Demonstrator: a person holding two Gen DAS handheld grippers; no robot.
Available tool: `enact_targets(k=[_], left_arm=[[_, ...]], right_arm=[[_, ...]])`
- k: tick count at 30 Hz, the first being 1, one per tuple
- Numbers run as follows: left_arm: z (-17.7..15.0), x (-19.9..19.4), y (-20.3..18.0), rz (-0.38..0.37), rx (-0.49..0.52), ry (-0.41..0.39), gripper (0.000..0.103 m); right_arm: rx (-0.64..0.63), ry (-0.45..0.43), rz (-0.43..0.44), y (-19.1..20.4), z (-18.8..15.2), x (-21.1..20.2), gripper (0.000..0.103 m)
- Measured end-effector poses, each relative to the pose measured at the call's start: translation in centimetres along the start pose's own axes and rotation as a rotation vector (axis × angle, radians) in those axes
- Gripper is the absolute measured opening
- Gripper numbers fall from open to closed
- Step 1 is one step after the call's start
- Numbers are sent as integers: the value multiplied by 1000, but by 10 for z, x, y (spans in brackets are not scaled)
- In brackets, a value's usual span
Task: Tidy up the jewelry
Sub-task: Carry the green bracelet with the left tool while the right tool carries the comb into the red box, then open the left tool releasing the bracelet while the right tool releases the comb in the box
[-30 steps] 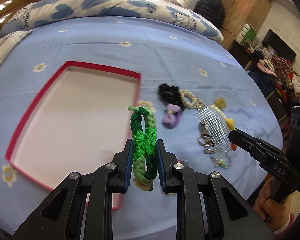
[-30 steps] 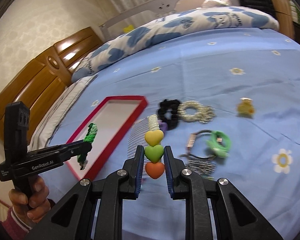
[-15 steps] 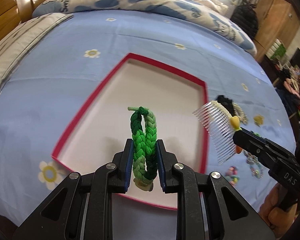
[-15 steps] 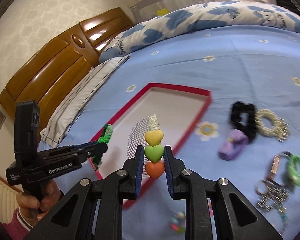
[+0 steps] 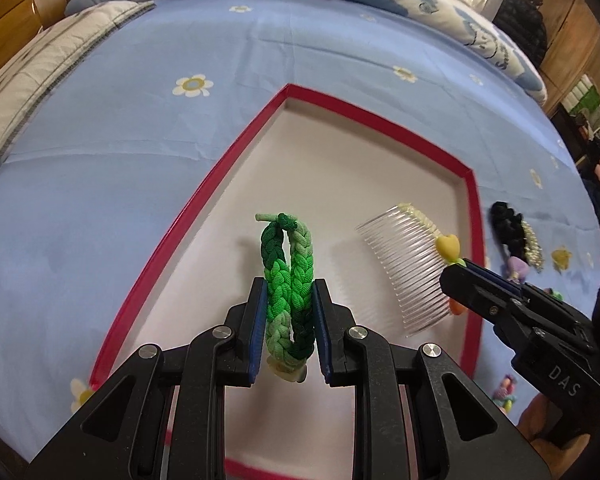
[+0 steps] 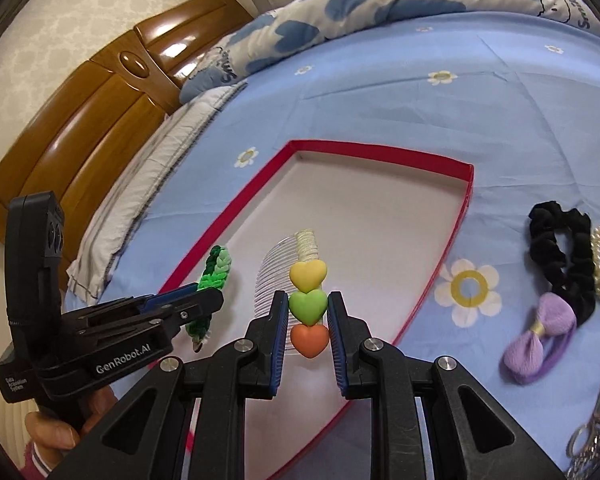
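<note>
**Two items held over the tray: release hazards**

Left gripper (image 5: 289,334) pinches the braid (image 5: 288,280); right gripper (image 6: 308,330) pinches the comb (image 6: 296,280) by its hearts. Both hang above the tray (image 5: 474,240), height unclear. Crowded releases may tangle teeth in braid.

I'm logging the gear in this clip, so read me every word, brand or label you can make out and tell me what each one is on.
"GenRobot.AI": side of the left gripper.
"Data Acquisition System": small and only barely legible, on that gripper's handle.
"DAS": body of the right gripper.
"Smile": partly cut off, printed on the quilt.
Nothing else legible; the red tray carries no text.
</note>
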State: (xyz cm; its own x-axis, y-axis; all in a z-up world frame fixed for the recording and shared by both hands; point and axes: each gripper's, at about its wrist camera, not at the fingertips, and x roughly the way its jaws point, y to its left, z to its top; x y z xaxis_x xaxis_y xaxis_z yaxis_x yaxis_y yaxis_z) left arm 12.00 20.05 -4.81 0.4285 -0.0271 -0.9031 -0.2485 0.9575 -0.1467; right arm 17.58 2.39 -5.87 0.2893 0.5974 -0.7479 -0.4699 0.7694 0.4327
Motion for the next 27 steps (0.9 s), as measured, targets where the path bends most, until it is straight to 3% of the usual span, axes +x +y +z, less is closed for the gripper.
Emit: enact_targets(k=[10, 15, 19, 22, 27], left_arm=[[-2, 13, 2, 10, -6, 44, 22], [-1, 13, 0, 15, 2, 46, 30], [-1, 12, -1, 33, 7, 51, 44], [-1, 9, 1, 32, 5, 46, 44], [-3, -4, 0, 32, 2, 23, 44]], right_arm=[[-18, 72, -23, -5, 5, 28, 21], [-37, 88, -31, -2, 7, 31, 22], [-38, 102, -26, -2, 9, 33, 28], [-44, 99, -24, 0, 10, 32, 39], [-23, 75, -24, -2, 11, 21, 39]])
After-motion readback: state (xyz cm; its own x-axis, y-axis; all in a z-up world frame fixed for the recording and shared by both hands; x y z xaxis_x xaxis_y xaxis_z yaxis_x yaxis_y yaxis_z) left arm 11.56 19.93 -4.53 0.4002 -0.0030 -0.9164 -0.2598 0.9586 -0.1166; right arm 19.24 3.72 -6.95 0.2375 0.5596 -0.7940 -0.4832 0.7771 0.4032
